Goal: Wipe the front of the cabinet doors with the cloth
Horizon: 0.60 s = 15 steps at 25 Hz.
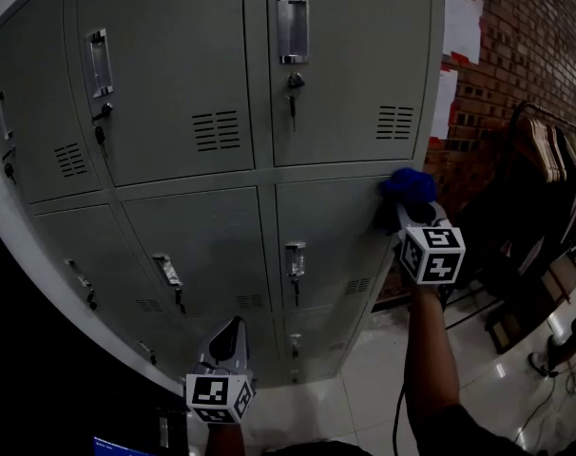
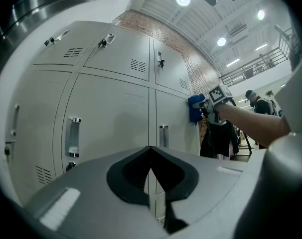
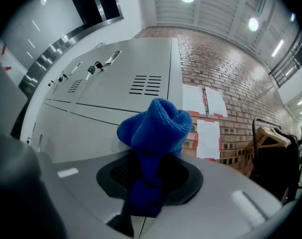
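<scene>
Blue cloth [image 3: 153, 133] clamped in right hand-held gripper [image 3: 150, 183], against cabinet door [image 1: 336, 245]

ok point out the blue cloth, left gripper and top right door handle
blue cloth [image 3: 158, 126], right gripper view, its bunched top
left gripper [image 1: 233, 327], head view, between its fingertips
door handle [image 1: 292, 28], head view, its middle

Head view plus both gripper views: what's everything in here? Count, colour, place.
cabinet: one, grey, lockers filling the head view
cloth: one, blue, in the right gripper's jaws, at the right edge of a middle-row door
brick wall: one, red-brown, right of the cabinet
paper sheets: three, white, on the brick wall
clothes rack: one, dark, with hangers, far right
left gripper: one, grey, jaws together, empty, low before the bottom doors
right gripper: one, grey, shut on the cloth
right arm: one, behind the right gripper
</scene>
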Motion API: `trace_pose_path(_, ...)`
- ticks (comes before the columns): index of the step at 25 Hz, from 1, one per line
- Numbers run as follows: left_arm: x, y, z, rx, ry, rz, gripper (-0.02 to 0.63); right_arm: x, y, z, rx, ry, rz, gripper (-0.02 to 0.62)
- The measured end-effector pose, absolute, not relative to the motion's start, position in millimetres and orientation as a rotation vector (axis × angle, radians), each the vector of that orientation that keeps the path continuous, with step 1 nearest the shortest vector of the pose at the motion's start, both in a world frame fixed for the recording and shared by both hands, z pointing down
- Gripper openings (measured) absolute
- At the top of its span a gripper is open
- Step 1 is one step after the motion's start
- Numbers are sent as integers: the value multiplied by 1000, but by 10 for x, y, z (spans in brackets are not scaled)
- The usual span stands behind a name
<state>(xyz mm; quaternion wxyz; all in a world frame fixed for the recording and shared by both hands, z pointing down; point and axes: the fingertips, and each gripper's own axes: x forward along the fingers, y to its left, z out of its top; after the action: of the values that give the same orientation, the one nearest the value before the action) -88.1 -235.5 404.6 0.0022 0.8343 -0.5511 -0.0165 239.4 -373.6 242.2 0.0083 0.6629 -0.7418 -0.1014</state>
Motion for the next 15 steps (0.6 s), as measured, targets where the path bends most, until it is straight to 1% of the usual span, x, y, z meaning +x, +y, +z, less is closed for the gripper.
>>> trace_pose_path(4, -884, -2320, 4042, 2618, -1732, -54, 14, 2026, -3570, 2391, 2000, -2392, -354, 106)
trace_pose_path(15, -1158, -2206, 4051, 2563, -1811, -65, 14, 403, -3405, 2686, 1625, -2673, -291, 107)
